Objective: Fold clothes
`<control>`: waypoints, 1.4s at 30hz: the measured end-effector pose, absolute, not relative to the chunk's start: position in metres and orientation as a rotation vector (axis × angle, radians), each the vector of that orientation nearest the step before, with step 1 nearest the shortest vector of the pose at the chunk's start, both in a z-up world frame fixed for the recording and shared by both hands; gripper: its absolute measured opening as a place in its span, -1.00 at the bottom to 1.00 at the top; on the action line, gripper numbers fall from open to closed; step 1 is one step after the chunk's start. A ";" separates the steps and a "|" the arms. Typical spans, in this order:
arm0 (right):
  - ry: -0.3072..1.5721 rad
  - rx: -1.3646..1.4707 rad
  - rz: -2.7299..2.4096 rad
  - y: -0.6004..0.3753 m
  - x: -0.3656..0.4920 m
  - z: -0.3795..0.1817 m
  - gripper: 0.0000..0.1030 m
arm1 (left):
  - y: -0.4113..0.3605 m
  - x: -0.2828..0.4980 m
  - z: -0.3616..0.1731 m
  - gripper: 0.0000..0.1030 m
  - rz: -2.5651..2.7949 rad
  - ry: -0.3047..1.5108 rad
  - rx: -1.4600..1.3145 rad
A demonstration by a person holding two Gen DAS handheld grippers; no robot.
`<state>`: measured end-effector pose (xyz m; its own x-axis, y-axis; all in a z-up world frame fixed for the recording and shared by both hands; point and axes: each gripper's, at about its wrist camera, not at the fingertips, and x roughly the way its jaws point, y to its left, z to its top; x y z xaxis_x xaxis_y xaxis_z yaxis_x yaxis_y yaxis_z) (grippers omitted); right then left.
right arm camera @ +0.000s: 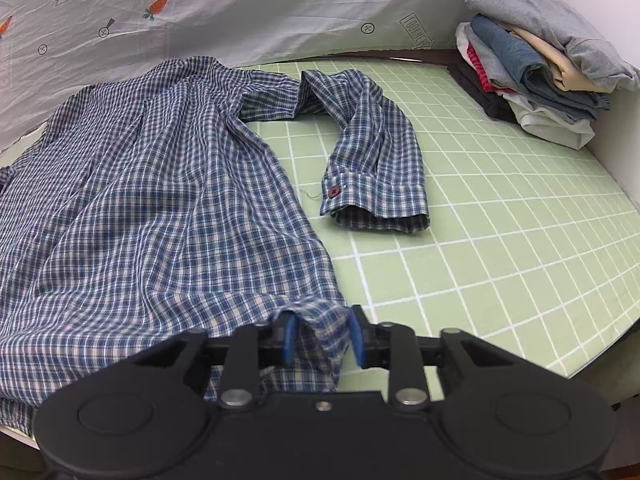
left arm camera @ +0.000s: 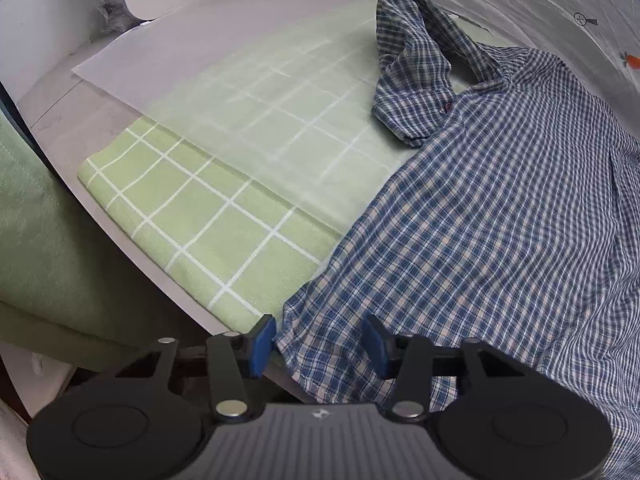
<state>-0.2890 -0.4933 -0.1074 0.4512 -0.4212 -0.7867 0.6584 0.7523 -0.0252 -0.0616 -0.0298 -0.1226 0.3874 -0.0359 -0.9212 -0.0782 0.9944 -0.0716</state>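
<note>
A: Left wrist view: a blue plaid shirt [left arm camera: 500, 208] lies spread across the right half of the frame on a green checked cloth [left arm camera: 192, 224]. The left gripper [left arm camera: 320, 346] sits at the bottom centre, jaws apart, with the shirt's hem corner between the blue pads [left arm camera: 260, 346] but not clamped.

B: And the sleeve?

A: One sleeve [left arm camera: 416, 68] is bunched toward the upper centre, its cuff lying on a translucent sheet [left arm camera: 248, 80] that covers part of the cloth.

B: Right wrist view: the same shirt [right arm camera: 152, 200] fills the left half of the frame, its other sleeve [right arm camera: 376, 152] bent back at centre on the green cloth [right arm camera: 500, 240]. The right gripper [right arm camera: 322, 340] at bottom centre has its jaws parted around a raised fold of hem; whether they pinch it, I cannot tell.

A: Anything else?

B: A stack of folded clothes [right arm camera: 536, 64] sits in the upper right, and a grey printed sheet [right arm camera: 260, 8] hangs along the top.
</note>
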 end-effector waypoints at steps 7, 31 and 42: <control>0.679 0.340 -0.758 -0.504 -0.315 -0.063 -0.99 | -0.012 -0.071 -0.073 -0.93 -0.012 1.030 -0.222; 0.827 0.227 -0.690 -0.496 -0.305 -0.075 0.07 | -0.041 -0.070 -0.081 0.16 0.036 1.073 -0.001; 0.726 0.273 -0.733 -0.510 -0.316 -0.043 0.23 | -0.099 -0.077 -0.085 0.23 -0.103 1.057 0.178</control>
